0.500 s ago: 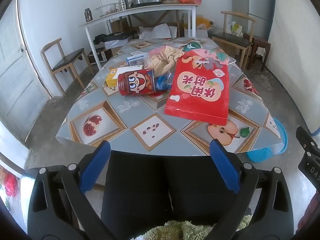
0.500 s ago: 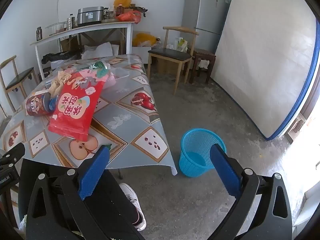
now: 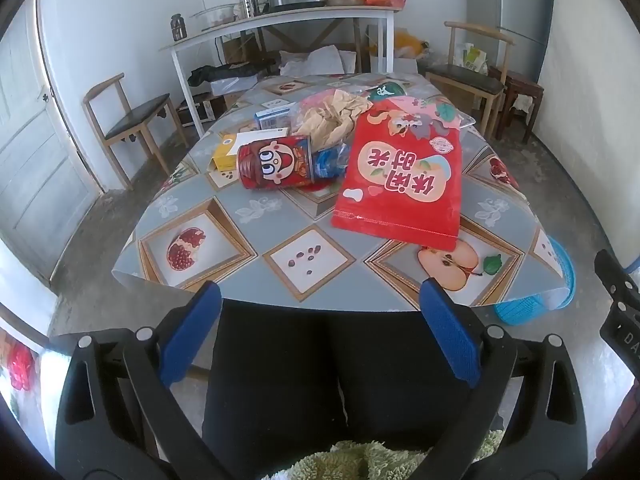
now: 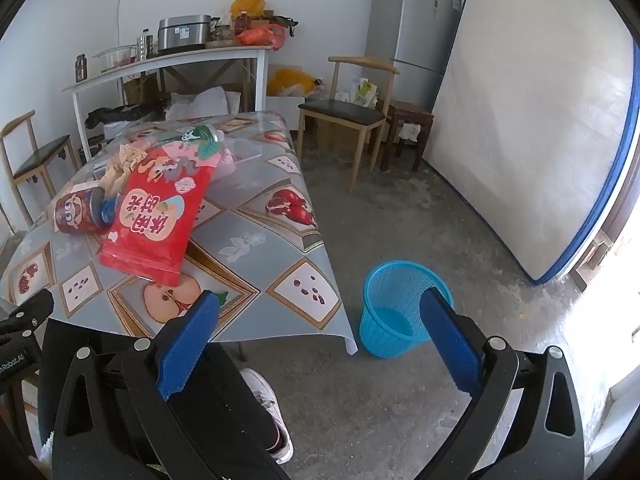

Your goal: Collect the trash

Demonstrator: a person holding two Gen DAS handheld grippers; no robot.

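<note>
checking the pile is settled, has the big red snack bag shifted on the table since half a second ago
No. The red snack bag lies as before, its near edge just above the printed apple on the tablecloth, with the red can on its left.

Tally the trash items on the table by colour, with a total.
Red: 2, the snack bag and the can
Blue: 1, a crumpled wrapper
Yellow: 1, a small box
Blue-and-white: 1, a carton
Tan: 1, crumpled paper
Total: 6

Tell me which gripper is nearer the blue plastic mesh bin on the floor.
Right. The right gripper hangs just before the blue mesh bin; the left gripper faces the table, the bin off to its right.
</note>
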